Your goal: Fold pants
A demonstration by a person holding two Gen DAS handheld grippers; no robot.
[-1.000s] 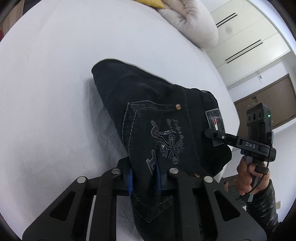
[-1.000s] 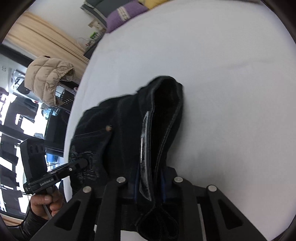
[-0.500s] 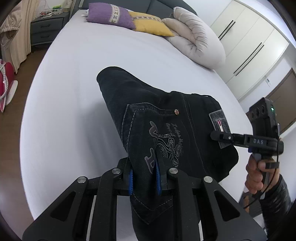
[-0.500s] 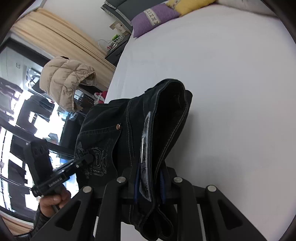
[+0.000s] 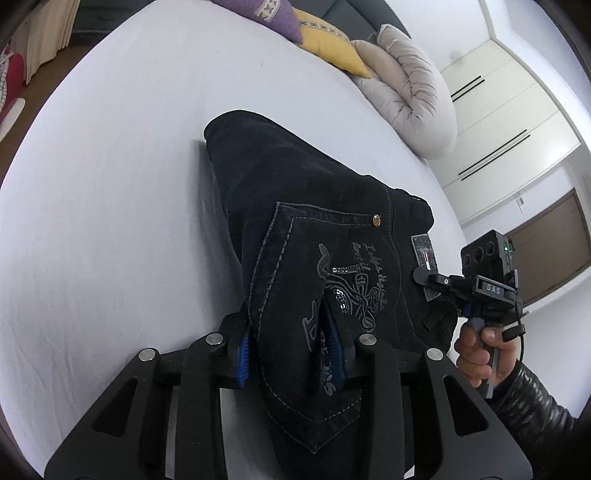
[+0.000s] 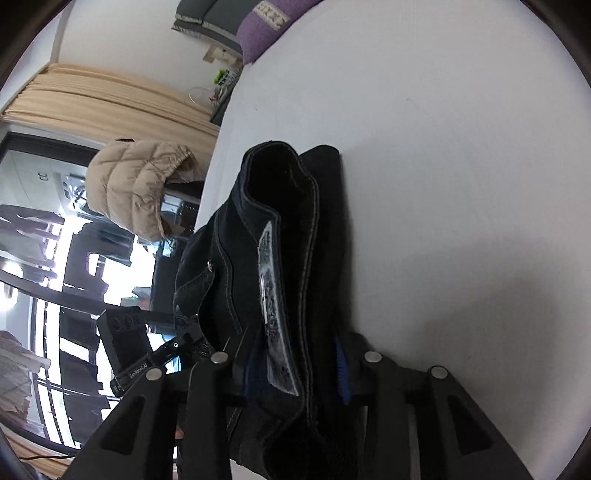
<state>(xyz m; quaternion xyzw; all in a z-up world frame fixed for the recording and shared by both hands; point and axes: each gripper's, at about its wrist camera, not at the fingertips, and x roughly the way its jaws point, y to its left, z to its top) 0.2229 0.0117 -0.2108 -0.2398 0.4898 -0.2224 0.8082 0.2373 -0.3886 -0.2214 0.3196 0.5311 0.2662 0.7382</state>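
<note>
Black jeans (image 5: 295, 206) with an embroidered back pocket lie partly folded on the white bed (image 5: 110, 184). My left gripper (image 5: 291, 354) is shut on the pocket end of the jeans, held above the bed. My right gripper (image 6: 295, 365) is shut on the waistband by the grey patch; it also shows in the left wrist view (image 5: 421, 275), to the right. The jeans (image 6: 295, 240) hang between both grippers, their far end resting on the bed. The left gripper also shows in the right wrist view (image 6: 192, 338).
Purple (image 5: 266, 14) and yellow (image 5: 328, 40) pillows and a rolled beige duvet (image 5: 410, 96) lie at the bed's head. White wardrobes (image 5: 509, 122) and a brown door (image 5: 546, 243) stand right. A beige puffer jacket (image 6: 136, 184) and curtains (image 6: 92, 107) are beside the bed.
Both grippers have lifted the waist end of the jeans higher off the bed and tilted up; more of the room and pillows now shows. Grips are unchanged.
</note>
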